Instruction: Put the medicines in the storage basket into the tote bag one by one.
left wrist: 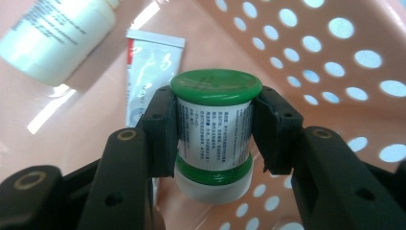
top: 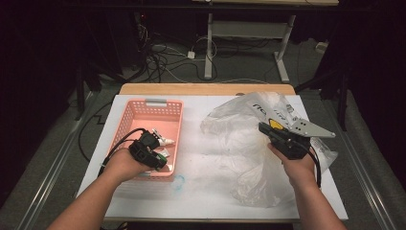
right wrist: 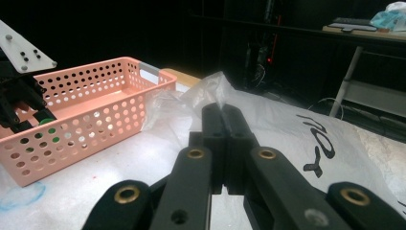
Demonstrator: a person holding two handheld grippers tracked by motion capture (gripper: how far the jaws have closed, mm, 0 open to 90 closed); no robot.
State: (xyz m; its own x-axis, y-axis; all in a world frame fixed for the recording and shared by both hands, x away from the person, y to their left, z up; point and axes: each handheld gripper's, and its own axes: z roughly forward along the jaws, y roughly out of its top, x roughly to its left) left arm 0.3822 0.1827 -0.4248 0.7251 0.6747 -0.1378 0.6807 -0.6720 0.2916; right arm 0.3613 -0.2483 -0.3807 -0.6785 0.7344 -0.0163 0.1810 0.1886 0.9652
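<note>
Left gripper [left wrist: 215, 124] is sitting low inside the pink basket [top: 125, 125], jaws clamping a small green-capped bottle [left wrist: 214, 129] by its labelled sides; bottle is lying along the jaws, cap end facing away. Just beyond it a flat sachet [left wrist: 151, 72] is lying on the basket floor, and farther off a white bottle [left wrist: 55, 36] is lying on its side. Right gripper [right wrist: 223, 143] is hovering with jaws pressed together and nothing between them, over the clear plastic bag [top: 239, 143] spreading across the white table [top: 201, 196], right of the basket.
</note>
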